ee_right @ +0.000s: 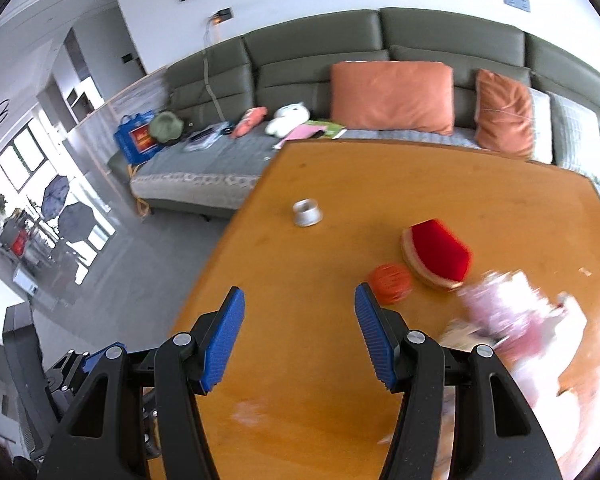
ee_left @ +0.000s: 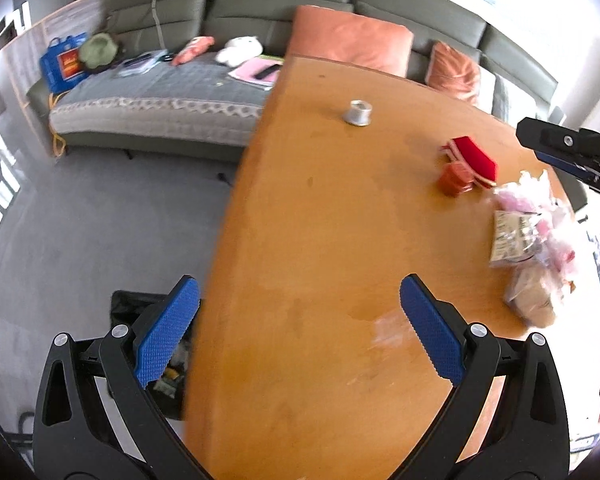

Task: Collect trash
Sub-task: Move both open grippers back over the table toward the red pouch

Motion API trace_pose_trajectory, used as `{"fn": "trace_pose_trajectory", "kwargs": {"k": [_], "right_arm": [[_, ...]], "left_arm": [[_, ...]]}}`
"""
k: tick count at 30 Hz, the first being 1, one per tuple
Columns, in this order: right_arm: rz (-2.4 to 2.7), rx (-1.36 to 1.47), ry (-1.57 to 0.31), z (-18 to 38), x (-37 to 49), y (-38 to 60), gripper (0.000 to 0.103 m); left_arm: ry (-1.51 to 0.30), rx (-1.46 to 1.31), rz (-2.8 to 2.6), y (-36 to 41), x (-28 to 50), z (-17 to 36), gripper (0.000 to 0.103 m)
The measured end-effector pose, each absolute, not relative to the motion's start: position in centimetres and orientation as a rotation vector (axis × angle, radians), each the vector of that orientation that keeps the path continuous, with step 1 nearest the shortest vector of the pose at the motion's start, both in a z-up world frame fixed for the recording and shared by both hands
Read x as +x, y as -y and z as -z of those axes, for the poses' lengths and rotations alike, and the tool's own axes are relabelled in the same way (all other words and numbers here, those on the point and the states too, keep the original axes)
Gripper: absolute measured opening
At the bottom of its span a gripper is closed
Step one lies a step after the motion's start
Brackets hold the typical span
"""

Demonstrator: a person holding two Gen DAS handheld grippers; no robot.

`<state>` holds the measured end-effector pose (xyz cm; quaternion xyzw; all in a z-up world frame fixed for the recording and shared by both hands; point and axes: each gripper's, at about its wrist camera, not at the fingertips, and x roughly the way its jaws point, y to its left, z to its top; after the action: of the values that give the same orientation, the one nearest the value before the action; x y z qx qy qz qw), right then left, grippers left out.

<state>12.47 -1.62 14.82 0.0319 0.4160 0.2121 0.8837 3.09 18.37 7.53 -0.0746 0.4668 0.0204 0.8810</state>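
A living room is seen, w/ a green sofa (ee_right: 380, 48) along the far wall and a wooden surface (ee_left: 320, 240) in front of it. Two orange cushions (ee_right: 392, 94) are propped on the sofa; a blue bag (ee_left: 62, 64), a soft toy (ee_right: 288, 118) and papers are scattered on the seat further left.

The left claw (ee_left: 300, 328) is held spread, nothing between its blue pads (ee_left: 168, 332); it straddles the surface's left edge, so one pad hangs over the floor and the other over the wood. Below the left pad, beside the surface, a black bin (ee_left: 140, 312) is partly seen w/ some items inside; contents can't be made out.

The right claw (ee_right: 300, 336) is also spread, approx. half-way, and empty, above the wood near the left edge. In the left wrist view its tip (ee_left: 556, 140) shows at the far right, above the trash.

The trash, a crumpled heap of pink and clear plastic wrappers (ee_left: 536, 232) w/ a printed packet, lies on the surface to the right of both claws; it is blurred in both views. In the right wrist view it sits just beside the right finger (ee_right: 512, 320).

Ahead and right of the claws, a red wedge-shaped item (ee_right: 436, 252) lies touching or nearly touching a small orange ball (ee_right: 390, 283). Further ahead a small metal cup (ee_right: 307, 212) stands alone, well apart from the rest.
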Motion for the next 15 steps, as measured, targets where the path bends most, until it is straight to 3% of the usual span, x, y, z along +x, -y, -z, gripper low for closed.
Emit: {"fn": "trace_pose_trajectory", "kwargs": {"k": [15], "right_arm": [[-0.435, -0.069, -1.079, -9.0, 26.0, 6.3, 0.059]], "left_arm": [[-1.014, -0.039, 0.03, -8.2, 12.6, -6.7, 0.097]]}}
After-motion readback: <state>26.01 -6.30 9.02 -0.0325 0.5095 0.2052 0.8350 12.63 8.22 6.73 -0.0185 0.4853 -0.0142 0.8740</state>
